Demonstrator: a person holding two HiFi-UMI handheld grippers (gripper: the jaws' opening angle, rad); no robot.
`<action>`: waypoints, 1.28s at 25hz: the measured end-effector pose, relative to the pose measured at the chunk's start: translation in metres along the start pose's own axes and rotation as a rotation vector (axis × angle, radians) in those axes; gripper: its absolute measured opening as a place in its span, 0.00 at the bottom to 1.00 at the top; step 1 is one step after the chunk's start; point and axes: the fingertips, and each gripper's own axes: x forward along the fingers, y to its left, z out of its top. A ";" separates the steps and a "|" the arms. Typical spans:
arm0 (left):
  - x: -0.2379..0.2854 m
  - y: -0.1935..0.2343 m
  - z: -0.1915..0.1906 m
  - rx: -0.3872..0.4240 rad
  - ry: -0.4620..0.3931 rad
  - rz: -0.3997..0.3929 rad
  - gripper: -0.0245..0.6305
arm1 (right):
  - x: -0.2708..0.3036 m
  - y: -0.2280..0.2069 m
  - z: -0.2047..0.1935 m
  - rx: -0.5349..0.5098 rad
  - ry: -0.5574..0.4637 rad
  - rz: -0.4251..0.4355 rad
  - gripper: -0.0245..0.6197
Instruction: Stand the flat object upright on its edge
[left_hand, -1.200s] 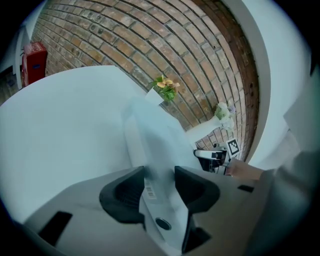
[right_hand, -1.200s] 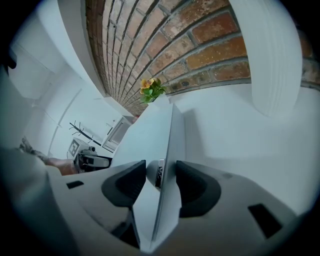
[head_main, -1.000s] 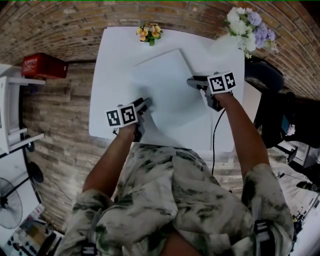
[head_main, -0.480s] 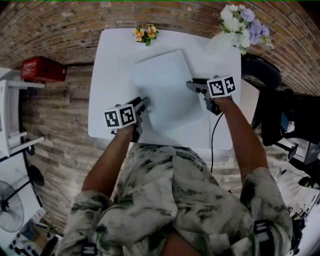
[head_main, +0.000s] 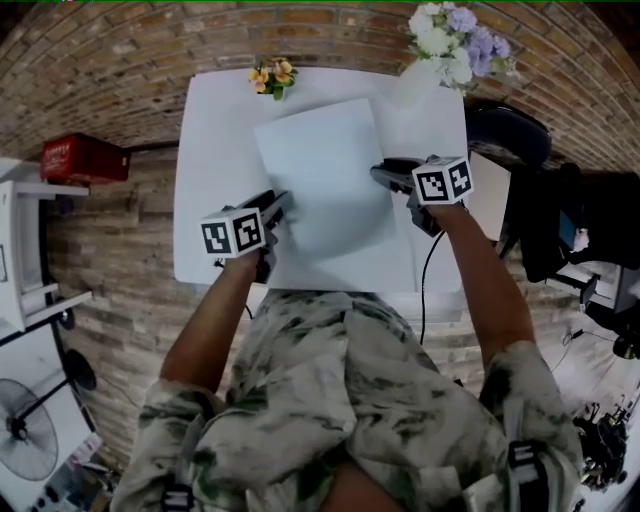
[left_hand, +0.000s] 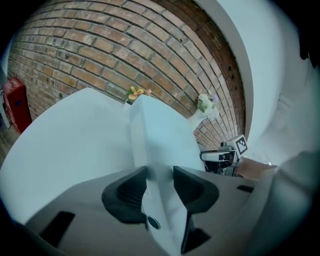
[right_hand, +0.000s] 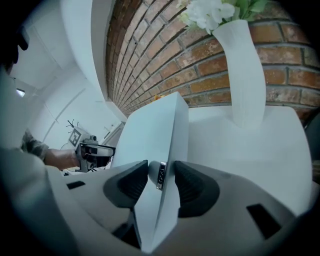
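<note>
Board (head_main: 325, 170), tilted: left tool (left_hand: 160, 175), jaws just closing, clamps its left edge; right tool (right_hand: 161, 172) clamps its right edge; far edge apparently rests on bench (head_main: 210, 130).

pale camouflage short-sleeved shirt (head_main: 350, 400) lower centre; black-and-white marker cubes (head_main: 235, 232) on grey left gripper (head_main: 278, 205) and right gripper (head_main: 380, 173); black cable (head_main: 424, 285) at right

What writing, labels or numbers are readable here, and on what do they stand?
No text here can be read.
The red box: any print is too blurred.
The marker cubes: black-and-white square patterns, no letters.
The metal part on the edge of the flat object: marks too small.
</note>
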 end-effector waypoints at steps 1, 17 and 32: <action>0.000 -0.003 0.002 0.015 0.000 -0.001 0.31 | -0.004 0.000 0.000 -0.002 -0.008 -0.005 0.32; -0.004 -0.037 0.037 0.202 -0.025 0.000 0.31 | -0.051 0.015 0.013 -0.078 -0.099 -0.067 0.30; -0.002 -0.060 0.084 0.371 -0.058 0.013 0.31 | -0.078 0.018 0.048 -0.219 -0.195 -0.183 0.27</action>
